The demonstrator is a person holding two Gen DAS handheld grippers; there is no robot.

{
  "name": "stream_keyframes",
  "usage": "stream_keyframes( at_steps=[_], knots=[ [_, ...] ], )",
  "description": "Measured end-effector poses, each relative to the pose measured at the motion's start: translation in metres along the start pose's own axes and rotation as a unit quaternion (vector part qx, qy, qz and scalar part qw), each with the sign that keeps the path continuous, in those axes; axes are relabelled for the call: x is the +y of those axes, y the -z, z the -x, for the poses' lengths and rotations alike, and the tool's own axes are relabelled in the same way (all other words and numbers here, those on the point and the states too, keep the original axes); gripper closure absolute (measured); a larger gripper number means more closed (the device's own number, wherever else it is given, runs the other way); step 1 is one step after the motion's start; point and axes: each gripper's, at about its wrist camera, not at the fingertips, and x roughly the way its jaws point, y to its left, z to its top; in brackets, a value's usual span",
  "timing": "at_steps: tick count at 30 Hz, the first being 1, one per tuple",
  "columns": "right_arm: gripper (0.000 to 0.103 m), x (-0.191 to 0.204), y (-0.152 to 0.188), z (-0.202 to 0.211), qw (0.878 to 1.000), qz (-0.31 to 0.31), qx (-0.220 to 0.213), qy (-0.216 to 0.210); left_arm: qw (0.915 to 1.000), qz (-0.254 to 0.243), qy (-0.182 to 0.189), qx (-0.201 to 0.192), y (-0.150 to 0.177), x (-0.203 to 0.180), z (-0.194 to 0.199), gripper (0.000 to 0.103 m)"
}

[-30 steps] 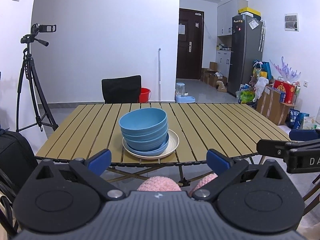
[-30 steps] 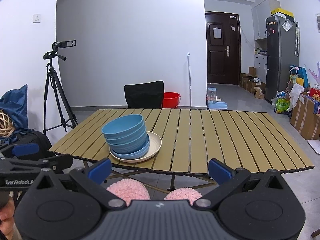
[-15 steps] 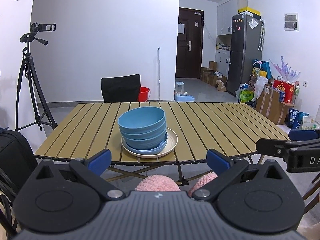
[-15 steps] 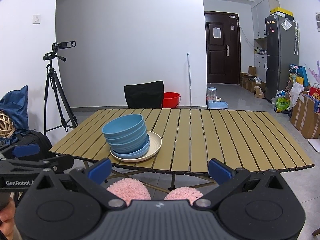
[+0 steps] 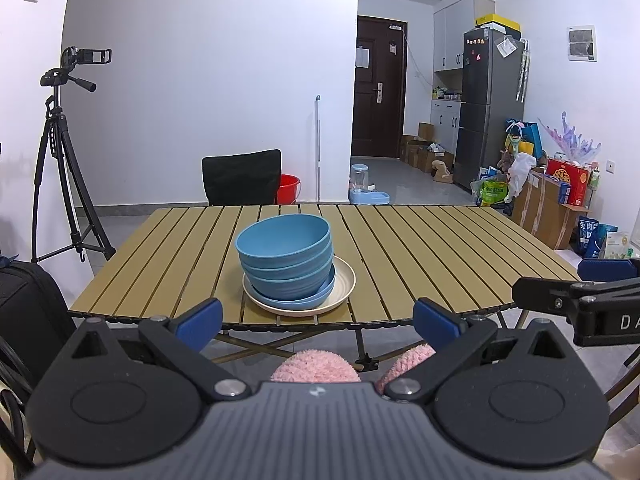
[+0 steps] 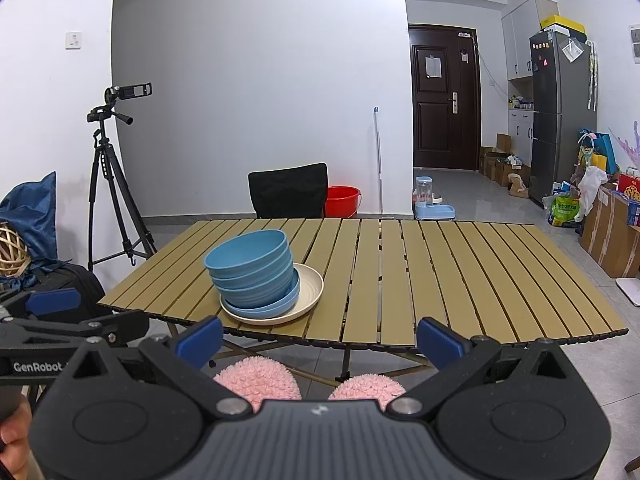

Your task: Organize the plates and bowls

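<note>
The left gripper (image 5: 318,318) and right gripper (image 6: 320,334) hang short of the table's near edge, blue-tipped jaws spread wide and holding nothing. On the slatted tan folding table (image 5: 420,252), near its front edge, nested blue bowls (image 5: 286,258) sit on a blue plate (image 5: 320,294) atop a cream plate (image 5: 346,280). Behind stands a black chair (image 5: 242,176).

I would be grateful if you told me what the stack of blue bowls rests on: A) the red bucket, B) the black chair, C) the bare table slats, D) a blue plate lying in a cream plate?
D: the blue bowls sit on a blue plate, itself inside a cream plate on the table.
</note>
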Motion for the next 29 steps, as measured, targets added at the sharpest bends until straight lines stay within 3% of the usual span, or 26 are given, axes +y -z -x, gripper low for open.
stream_keyframes(
  at_steps=[29],
  knots=[
    [0.000, -0.0008, 0.0014, 0.0020, 1.000, 0.002, 0.001, 0.001, 1.0000, -0.003, 0.005, 0.004, -0.0008, 0.0022, -0.0004, 0.000]
  ],
)
